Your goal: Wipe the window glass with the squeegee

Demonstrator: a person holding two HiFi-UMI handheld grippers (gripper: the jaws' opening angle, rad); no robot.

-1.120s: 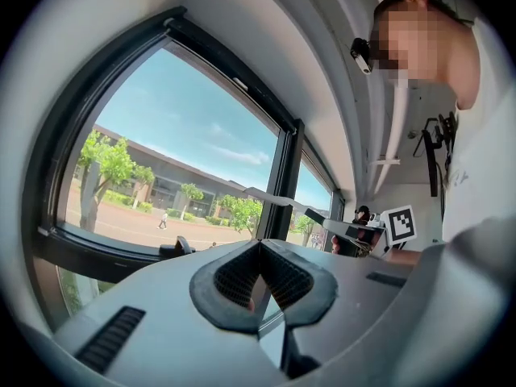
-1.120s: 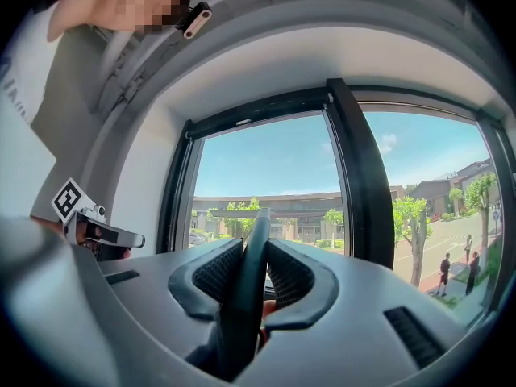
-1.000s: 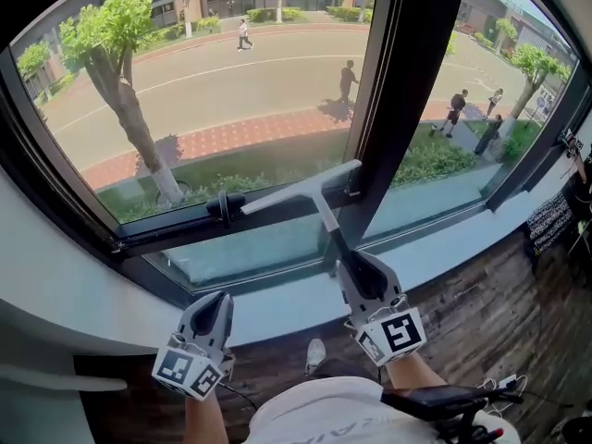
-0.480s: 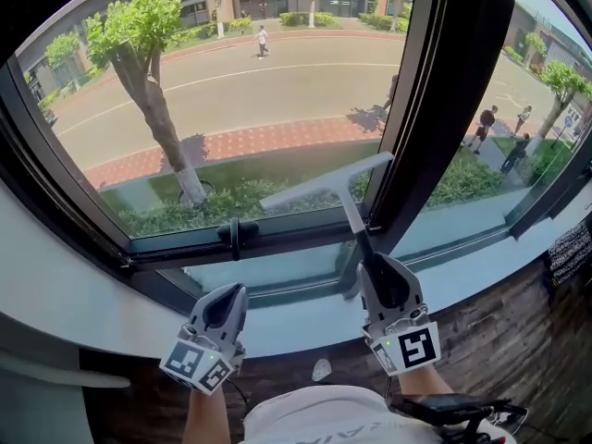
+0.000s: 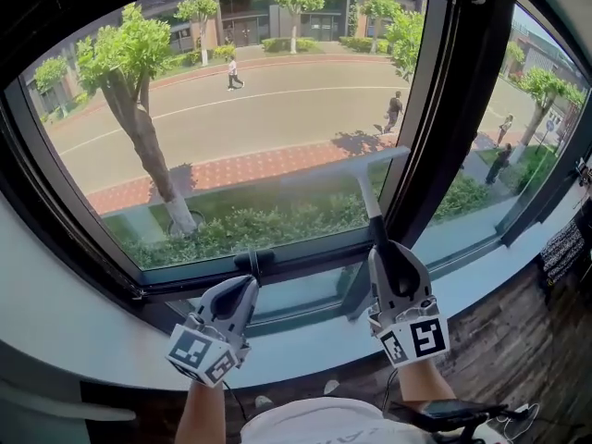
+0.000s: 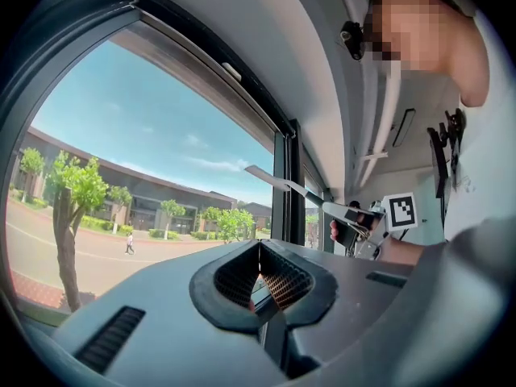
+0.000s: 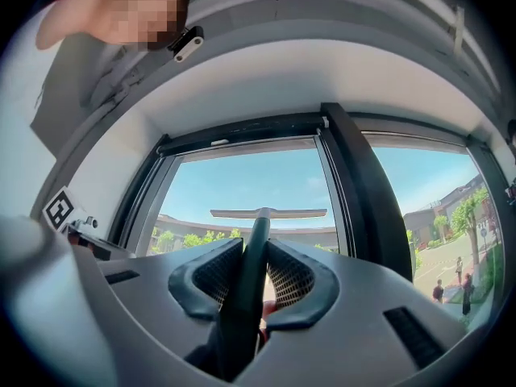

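Two grippers logged | near left: left gripper [image 5: 245, 289], jaws together, empty, idle by sill [image 5: 305, 339] | near right: right gripper [image 5: 381, 251] clamped on squeegee [image 5: 368, 200] handle | far: blade raised at window glass [image 5: 259, 100], pane's right side, contact unclear | advice: press blade flat, pull straight, overlap strokes.

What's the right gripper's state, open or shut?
Shut: the right gripper clamps the dark-handled grey T-shaped squeegee between its jaws.
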